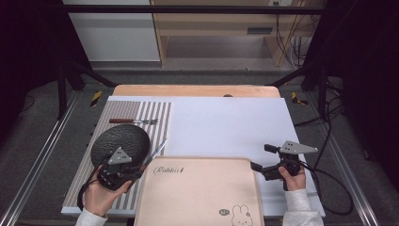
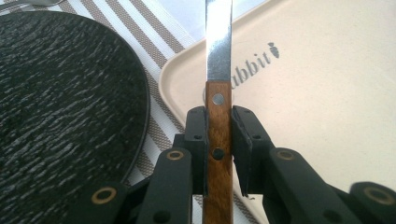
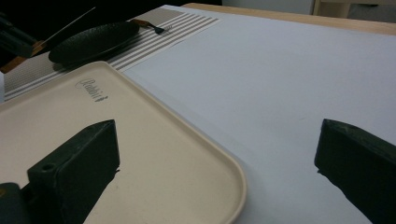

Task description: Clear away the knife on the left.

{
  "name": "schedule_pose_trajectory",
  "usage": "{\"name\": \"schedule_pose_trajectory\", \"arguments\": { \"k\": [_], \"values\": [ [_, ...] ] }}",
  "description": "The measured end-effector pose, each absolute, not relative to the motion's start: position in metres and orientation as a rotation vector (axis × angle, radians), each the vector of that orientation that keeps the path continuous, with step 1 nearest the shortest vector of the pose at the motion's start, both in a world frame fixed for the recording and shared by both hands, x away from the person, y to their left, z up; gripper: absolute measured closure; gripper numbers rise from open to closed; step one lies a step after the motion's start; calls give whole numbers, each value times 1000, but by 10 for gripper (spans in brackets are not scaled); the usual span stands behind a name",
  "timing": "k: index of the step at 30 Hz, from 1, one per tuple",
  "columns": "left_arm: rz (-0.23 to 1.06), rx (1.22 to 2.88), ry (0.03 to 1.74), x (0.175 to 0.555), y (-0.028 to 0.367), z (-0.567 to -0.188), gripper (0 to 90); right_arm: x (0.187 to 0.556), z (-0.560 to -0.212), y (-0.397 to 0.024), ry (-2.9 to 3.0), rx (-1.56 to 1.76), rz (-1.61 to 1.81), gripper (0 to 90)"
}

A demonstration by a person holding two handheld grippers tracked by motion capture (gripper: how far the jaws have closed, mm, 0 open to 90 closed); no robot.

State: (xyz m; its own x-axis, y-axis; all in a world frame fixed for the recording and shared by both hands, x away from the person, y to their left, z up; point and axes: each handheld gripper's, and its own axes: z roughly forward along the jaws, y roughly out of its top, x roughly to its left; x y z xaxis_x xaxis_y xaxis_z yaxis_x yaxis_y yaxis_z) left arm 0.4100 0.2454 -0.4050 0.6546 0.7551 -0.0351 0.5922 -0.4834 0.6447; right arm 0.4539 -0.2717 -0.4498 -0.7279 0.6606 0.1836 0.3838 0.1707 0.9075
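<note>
The left gripper [image 2: 218, 140] clamps the knife [image 2: 218, 93] by its wooden handle over the tray's [image 1: 197, 197] far-left corner, beside the black plate [image 1: 120, 141] — lifted but not yet set down — while the right gripper [image 1: 261, 157], jaws wide and empty, waits off the tray's far-right corner.

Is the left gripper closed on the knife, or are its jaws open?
Closed on it. In the left gripper view, the left gripper presses both jaws against the knife at its wooden handle, with the blade pointing forward over the beige tray.

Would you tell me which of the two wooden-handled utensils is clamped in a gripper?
The knife: the left gripper pinches its brown handle, blade out over the tray. The fork lies untouched on the striped mat.
</note>
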Motion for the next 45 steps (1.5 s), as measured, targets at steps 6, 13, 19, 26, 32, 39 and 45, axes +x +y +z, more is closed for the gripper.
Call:
{"name": "schedule_pose_trajectory", "arguments": {
  "k": [6,13,19,26,32,39,45],
  "values": [
    [308,2237,1046,398,234,-404,771,454,-450,-271,2195,1008,1581,3],
    [295,2280,1039,387,215,-412,771,454,-450,-272,2195,1004,1580,3],
    [265,2311,1050,377,204,-421,771,454,-450,-272,2195,1006,1579,3],
    [218,2337,1066,371,195,-430,770,453,-450,-272,2196,1006,1579,3],
    [212,2384,1085,369,189,-441,770,453,-450,-272,2194,1008,1579,3],
    [217,2414,1097,368,184,-447,770,453,-450,-272,2196,1007,1578,3],
    [241,2443,1087,367,180,-451,769,454,-450,-272,2199,1007,1577,3]
  ]
}}
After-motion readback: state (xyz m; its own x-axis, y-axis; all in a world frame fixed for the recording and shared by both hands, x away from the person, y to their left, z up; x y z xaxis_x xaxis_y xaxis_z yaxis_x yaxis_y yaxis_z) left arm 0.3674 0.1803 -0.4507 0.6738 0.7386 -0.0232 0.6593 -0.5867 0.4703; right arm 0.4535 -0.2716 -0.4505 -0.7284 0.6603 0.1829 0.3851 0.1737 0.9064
